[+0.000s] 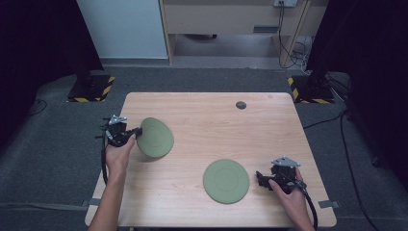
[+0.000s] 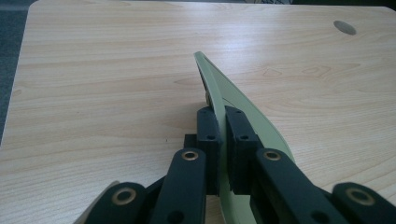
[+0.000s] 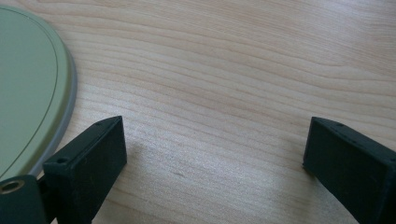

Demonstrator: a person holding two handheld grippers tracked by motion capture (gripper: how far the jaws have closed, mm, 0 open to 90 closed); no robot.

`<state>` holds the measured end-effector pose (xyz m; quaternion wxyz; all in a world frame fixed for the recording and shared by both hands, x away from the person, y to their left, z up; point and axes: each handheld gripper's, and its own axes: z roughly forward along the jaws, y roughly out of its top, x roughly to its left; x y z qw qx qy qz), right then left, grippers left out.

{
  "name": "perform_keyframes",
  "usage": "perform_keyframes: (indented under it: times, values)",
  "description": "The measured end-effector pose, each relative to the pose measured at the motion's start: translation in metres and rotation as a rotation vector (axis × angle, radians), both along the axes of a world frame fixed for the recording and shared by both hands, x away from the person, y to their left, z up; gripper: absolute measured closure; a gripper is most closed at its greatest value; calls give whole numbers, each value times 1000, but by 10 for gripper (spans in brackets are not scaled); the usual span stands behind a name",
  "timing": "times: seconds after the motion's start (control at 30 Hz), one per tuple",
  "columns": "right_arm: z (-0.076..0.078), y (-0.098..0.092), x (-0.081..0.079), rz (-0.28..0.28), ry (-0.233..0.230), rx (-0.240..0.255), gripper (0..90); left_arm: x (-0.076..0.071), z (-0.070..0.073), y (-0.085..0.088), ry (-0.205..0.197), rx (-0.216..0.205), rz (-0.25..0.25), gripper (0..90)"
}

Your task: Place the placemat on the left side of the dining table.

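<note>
Two green plates are on the wooden table [image 1: 211, 120]. My left gripper [image 1: 136, 132] is shut on the rim of the left plate [image 1: 155, 137], which is lifted and tilted above the table; in the left gripper view both pads clamp that plate's [image 2: 243, 105] edge, my left gripper [image 2: 223, 140] seen from behind. The second plate [image 1: 225, 181] lies flat near the front. My right gripper [image 1: 260, 179] rests just right of it, jaws open wide with bare wood between them. In the right gripper view the flat plate [image 3: 28, 88] lies left of my right gripper [image 3: 215, 154].
A small dark round inset [image 1: 241, 105] sits near the table's far edge. Grey carpet surrounds the table, with black stands [image 1: 91, 84] at both far corners and cables on the floor at the right.
</note>
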<state>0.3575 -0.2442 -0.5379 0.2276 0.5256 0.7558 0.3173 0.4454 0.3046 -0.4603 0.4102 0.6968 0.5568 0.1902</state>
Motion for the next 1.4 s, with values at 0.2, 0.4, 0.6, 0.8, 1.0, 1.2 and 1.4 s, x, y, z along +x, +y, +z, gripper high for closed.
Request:
perform_keyframes:
  times: [0.2,0.4,0.6,0.8,1.0,1.2,1.4]
  values:
    - [0,0,0,3,0,0,62,-1,-3,3,2,12,4,854]
    - [0,0,0,2,1,0,62,-1,-6,7,6,15,9,854]
    - [0,0,0,4,4,1,62,-2,-9,13,12,19,19,853]
    - [0,1,0,7,1,2,62,-3,-15,18,24,25,32,853]
    - [0,1,0,10,-1,0,62,-3,-20,22,35,27,42,853]
    - [0,1,-1,11,-2,1,62,-4,-26,28,48,27,64,853]
    - [0,1,-1,12,4,5,62,-5,-33,33,64,35,69,852]
